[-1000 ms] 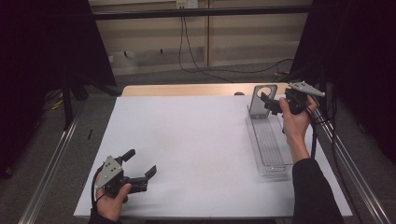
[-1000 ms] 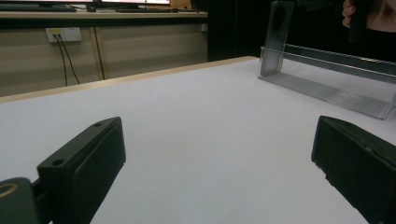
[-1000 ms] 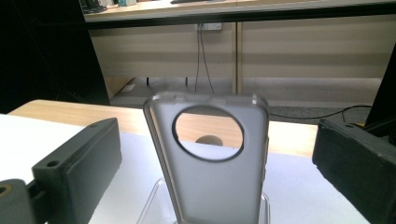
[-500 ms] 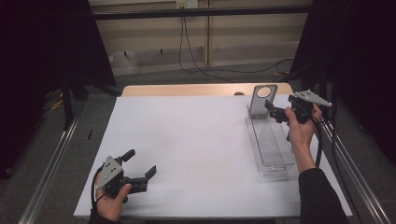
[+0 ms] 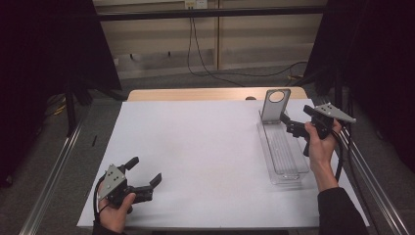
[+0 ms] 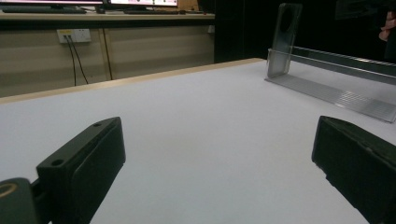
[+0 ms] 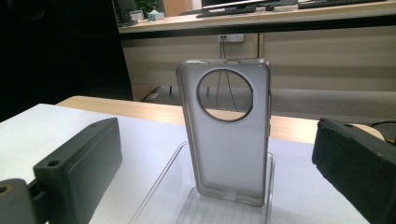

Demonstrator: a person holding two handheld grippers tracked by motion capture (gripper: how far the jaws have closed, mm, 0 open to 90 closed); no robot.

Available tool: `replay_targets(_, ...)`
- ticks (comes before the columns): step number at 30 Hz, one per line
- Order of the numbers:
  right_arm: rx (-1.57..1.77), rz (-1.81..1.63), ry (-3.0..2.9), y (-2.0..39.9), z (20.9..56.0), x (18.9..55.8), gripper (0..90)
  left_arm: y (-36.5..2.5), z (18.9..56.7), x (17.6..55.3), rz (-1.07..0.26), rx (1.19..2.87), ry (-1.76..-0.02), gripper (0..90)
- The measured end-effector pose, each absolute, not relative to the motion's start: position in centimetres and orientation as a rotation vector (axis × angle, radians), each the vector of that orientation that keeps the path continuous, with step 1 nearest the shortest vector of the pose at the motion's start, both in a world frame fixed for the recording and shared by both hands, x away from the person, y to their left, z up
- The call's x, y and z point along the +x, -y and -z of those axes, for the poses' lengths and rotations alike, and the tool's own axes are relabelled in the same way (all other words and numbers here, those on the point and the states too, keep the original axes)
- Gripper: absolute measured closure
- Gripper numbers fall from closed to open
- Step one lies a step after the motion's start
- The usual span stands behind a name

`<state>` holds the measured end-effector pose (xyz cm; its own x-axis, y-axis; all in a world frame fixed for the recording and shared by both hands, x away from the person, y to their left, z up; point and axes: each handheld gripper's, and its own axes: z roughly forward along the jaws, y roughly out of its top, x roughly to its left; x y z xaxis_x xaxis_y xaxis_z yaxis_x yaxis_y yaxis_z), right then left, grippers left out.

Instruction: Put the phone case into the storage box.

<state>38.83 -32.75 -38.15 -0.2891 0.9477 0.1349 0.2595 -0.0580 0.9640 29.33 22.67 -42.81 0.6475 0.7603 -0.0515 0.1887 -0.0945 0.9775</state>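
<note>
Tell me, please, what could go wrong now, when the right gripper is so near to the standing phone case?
1. The phone case stands upright at the far end of the clear tray. A push from the open right gripper could probably tip it over.
2. The case is thin and translucent, so the fingers may close off-centre and let it slip.
3. The tray looks light; a nudge might slide it on the white table.

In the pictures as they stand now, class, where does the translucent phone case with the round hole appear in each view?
High view: translucent phone case upright at the far end of the clear ridged tray, far right.
Left gripper view: top right.
Right gripper view: centre, between the open jaws.
Shared landmark: the clear ridged tray.
</note>
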Motion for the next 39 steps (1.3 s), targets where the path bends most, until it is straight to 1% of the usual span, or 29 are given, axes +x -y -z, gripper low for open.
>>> replay_targets(15,1.233,-1.381,-1.586,32.5,37.5,35.9,0.1,-23.0,42.6,29.0,-0.590,1.611,-0.805,2.7)
replay_targets(39,1.284,-1.366,-1.562,33.8,39.3,30.4,1.1,-23.2,42.6,29.0,-0.604,1.609,-0.826,2.7)
